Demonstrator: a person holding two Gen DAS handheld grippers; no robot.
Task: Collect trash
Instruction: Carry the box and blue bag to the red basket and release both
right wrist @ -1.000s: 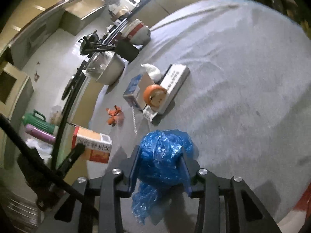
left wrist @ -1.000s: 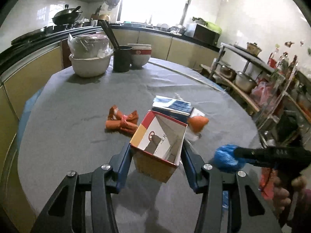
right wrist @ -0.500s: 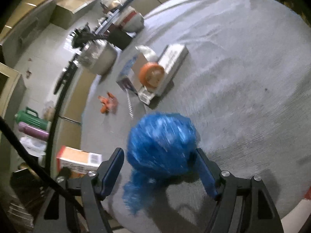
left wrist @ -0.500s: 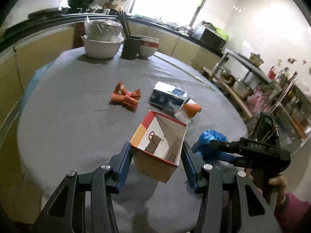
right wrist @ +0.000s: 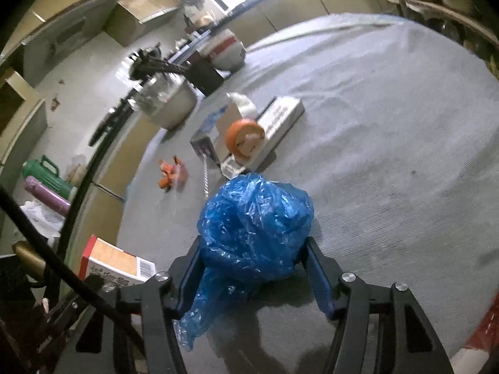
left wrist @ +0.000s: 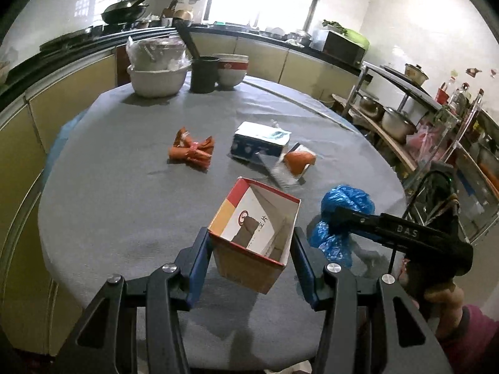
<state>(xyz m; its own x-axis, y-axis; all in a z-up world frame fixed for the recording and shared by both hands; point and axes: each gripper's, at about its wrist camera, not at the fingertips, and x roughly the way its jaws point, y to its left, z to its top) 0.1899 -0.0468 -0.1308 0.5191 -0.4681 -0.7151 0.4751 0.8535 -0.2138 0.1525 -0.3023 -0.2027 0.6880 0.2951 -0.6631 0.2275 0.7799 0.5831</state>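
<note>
Claws are each holding trash: left claw is clamping an open carton; right claw, jaws just closing, is squeezing a crumpled blue bag above the surface.

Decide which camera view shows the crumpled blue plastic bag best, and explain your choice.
The right wrist view: the blue plastic bag fills the centre, between the right gripper fingers. The left wrist view shows it smaller, at the side, partly hidden behind that gripper.
</note>
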